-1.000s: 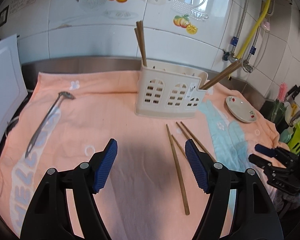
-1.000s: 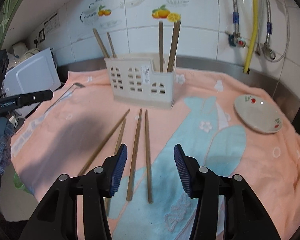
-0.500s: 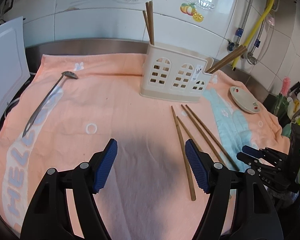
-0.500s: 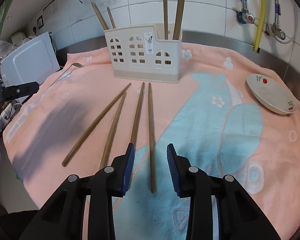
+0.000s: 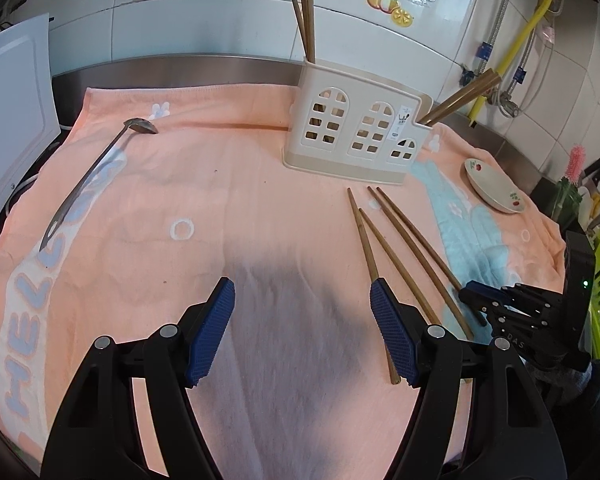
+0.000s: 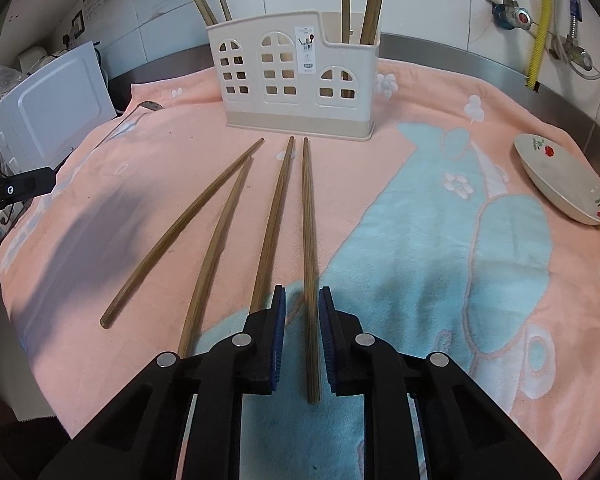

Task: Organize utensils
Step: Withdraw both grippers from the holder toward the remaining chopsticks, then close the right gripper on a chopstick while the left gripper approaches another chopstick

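1. Now closing: right gripper (image 6: 302,300) jaws around the rightmost chopstick (image 6: 309,240), pads not yet pressing.
2. Spread wide and empty: left gripper (image 5: 302,296), low over the towel (image 5: 220,184).
3. Lying beside it: three more chopsticks (image 6: 220,236), near the far utensil holder (image 6: 296,80).
4. Far left: spoon (image 5: 96,168).

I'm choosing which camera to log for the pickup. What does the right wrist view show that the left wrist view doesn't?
Only the right wrist view shows the right gripper closing, with the rightmost brown wooden chopstick between its blue pads, not yet pinched.

Only the left wrist view shows the open, empty left gripper and the whole long metal spoon.

Both show the cream plastic utensil holder, four loose chopsticks, the small white flowered dish and the peach towel.
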A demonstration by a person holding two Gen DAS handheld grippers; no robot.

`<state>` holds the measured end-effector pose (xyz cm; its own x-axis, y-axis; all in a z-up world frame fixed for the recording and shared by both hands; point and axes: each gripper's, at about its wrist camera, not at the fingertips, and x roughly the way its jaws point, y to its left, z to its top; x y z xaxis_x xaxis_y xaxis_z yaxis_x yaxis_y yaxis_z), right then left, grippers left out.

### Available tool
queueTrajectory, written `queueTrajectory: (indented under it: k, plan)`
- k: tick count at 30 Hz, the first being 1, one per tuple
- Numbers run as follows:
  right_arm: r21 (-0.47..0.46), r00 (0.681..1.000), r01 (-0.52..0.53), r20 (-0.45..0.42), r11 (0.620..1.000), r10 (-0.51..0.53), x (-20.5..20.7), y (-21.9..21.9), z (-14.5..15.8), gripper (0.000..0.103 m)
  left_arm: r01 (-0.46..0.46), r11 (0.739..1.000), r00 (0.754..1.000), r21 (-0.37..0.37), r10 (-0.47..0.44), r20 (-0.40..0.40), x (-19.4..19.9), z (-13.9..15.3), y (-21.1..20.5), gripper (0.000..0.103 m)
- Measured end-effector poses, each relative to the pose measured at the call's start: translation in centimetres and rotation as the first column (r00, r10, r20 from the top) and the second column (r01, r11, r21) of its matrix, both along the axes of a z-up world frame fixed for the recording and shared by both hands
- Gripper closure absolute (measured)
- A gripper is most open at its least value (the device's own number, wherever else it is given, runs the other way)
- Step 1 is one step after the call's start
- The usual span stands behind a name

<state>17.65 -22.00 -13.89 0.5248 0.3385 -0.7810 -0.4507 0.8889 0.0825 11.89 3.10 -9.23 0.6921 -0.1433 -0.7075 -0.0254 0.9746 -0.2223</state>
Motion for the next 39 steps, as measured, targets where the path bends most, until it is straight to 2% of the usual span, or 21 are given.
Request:
queueTrajectory:
  k: [10, 23, 30, 39]
  plan:
    - [-0.024, 1.000, -0.002, -0.005, 1.000, 0.002, 0.3, 0.2, -0.6, 0.091, -0.002, 1.000, 1.000, -0.003, 0.002, -0.011, 0.0, -0.4, 0.0, 0.033]
    - [-0.109, 0.999, -0.015, 0.036, 0.994, 0.019, -0.2, 1.1, -0.7, 0.096, 0.001, 1.000, 1.000, -0.014, -0.001, -0.018, -0.1, -0.7, -0.2, 0.033]
    - [-0.089, 0.999, -0.009, 0.035, 0.996, 0.012, -0.2, 0.7, -0.3, 0.097, 0.017, 1.000, 1.000, -0.018, -0.018, -0.025, -0.3, -1.0, -0.6, 0.033]
    - [-0.039, 0.998, 0.001, 0.067, 0.999, 0.001, -1.0, -0.2, 2.3, 0.097, 0.065, 0.998, 0.997, -0.021, -0.065, -0.040, -0.3, -1.6, -2.2, 0.033]
